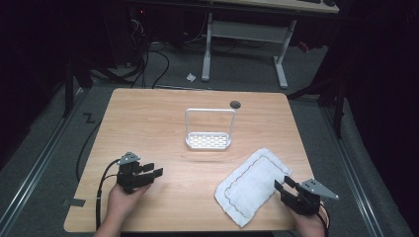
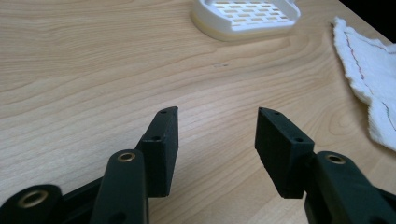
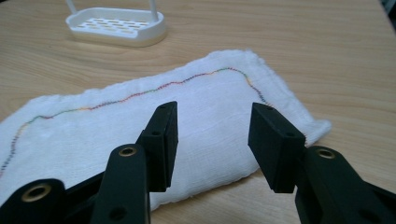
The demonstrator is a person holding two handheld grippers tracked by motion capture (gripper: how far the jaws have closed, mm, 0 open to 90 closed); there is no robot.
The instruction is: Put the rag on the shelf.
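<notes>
Cloth (image 1: 253, 185) near table's (image 1: 163, 113) front-right edge — both hand-held grippers (image 1: 151, 170) (image 1: 284, 184) wide, holding nothing.

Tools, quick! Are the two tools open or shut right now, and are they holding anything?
Left tool: open, holding nothing, over bare table.
Right tool: open, holding nothing, over the white cloth.

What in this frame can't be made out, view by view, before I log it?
- High view: the rack's slotted tray, too small to tell what lies in it.
- Left gripper view: the rack's wire frame and the cloth's far side, cut off by the edges.
- Right gripper view: the cloth's near edge, hidden behind the open right gripper.
</notes>
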